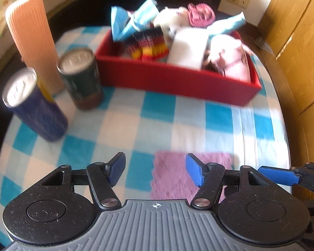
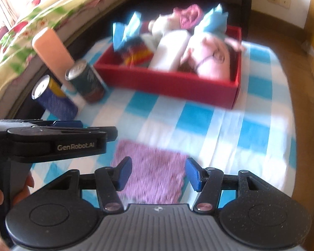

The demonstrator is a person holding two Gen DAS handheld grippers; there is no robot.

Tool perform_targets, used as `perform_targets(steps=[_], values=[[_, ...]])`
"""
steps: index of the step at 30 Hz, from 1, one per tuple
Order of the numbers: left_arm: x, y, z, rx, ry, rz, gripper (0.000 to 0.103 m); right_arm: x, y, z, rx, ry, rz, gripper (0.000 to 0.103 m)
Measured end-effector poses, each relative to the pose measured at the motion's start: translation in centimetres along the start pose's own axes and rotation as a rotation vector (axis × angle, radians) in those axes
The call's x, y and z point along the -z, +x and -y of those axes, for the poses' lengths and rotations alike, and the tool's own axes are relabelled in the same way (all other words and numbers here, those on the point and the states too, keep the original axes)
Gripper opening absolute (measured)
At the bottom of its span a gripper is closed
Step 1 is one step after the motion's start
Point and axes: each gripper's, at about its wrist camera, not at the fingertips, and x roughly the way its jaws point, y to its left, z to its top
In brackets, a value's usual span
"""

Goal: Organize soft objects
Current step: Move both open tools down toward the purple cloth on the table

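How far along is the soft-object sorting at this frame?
Mostly done: the red box already holds plush toys, blue cloths and a striped knit piece. Nothing is in hand; the left gripper and right gripper are open. Left: the purple knit cloth on the checkered tablecloth.

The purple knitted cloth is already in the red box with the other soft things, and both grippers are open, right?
Not quite. The purple knitted cloth lies on the checkered tablecloth, outside the red box, as the right wrist view shows. Both the left gripper and right gripper are open.
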Motion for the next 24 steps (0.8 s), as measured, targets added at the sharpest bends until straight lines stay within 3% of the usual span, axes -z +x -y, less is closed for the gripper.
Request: perform_targets(steps=[7, 15, 18, 20, 21, 24], values=[[0.7, 1.2, 0.7, 0.027, -0.007, -0.013, 0.065, 3.2, 0.9, 0.4, -0.03, -0.006, -0.061, 0.04], [-0.3, 3.5, 2.4, 0.024, 0.025, -0.039, 0.065, 4.2, 2.3, 0.0, -0.052, -0.035, -0.094, 0.04], [0.1, 4.2, 3.0, 0.029, 0.058, -0.053, 0.053, 4.2, 2.5, 0.4, -0.049, -0.033, -0.1, 0.041], [0.2, 4.5, 3.1, 0.024, 0.069, -0.067, 0.035, 4.2, 2.6, 0.7, -0.041, -0.031, -0.103, 0.041], [0.3, 4.7, 3.2, 0.022, 0.074, -0.078, 0.022, 4.2, 2.6, 0.8, -0.04, -0.03, -0.102, 0.041], [0.3, 4.4, 2.8, 0.027, 0.063, -0.08, 0.02, 4.2, 2.3, 1.2, -0.035, -0.032, -0.092, 0.041]])
